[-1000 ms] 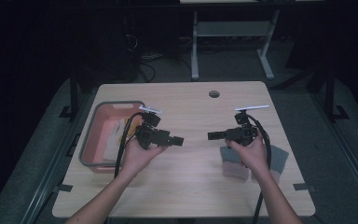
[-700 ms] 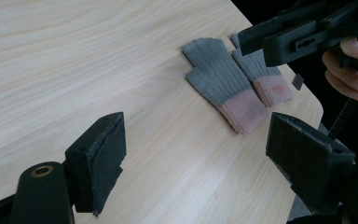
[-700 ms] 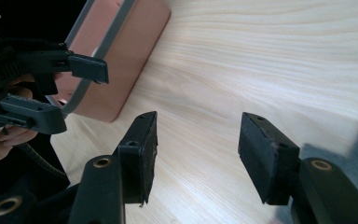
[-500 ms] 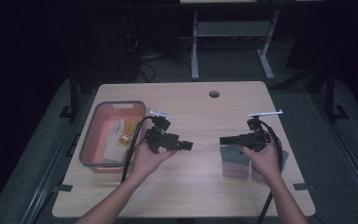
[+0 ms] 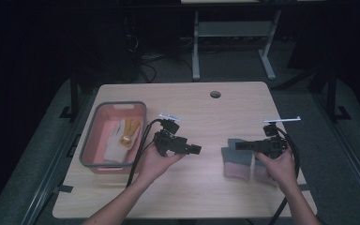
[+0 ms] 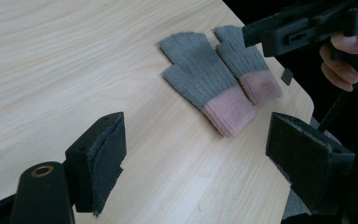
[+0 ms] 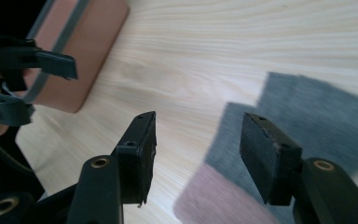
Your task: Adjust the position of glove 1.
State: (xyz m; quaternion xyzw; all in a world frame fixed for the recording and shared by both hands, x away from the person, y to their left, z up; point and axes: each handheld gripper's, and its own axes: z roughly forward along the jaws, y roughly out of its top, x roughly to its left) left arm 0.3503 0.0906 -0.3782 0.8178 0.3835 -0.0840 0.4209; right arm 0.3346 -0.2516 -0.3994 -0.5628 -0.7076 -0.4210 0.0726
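Two grippers are seen over the wooden table point(image 5: 201, 187), one in each of the person's hands. The left gripper point(image 5: 194, 149) is held level, with its jaws pointed across the table toward the right gripper point(image 5: 232, 146), whose jaws are pointed back at it. In the left gripper view the left gripper's jaws are seen standing wide apart with nothing between them; bare tabletop is framed in the gap. The right gripper's jaws are likewise parted, roughly three quarters of the way open, and nothing is clamped by the pads.

Two gloves point(image 6: 214, 84) are counted, grey with pink cuffs, laid flat side by side and touching along their inner edges. Ahead of the left gripper's jaws they are seen, toward the right-hand jaw, well apart from both pads. Directly under the right gripper's jaws they are found: in the right gripper view grey knit and one pink cuff are seen below and between the two pads, though whether the pads touch the fabric cannot be told.

One pink tub point(image 5: 93, 140) with a grey rim is set behind the left gripper, off beyond its jaws' rear. Inside it one white glove point(image 5: 115, 138) and one yellowish item point(image 5: 129, 131) are made out, the latter too small to identify.
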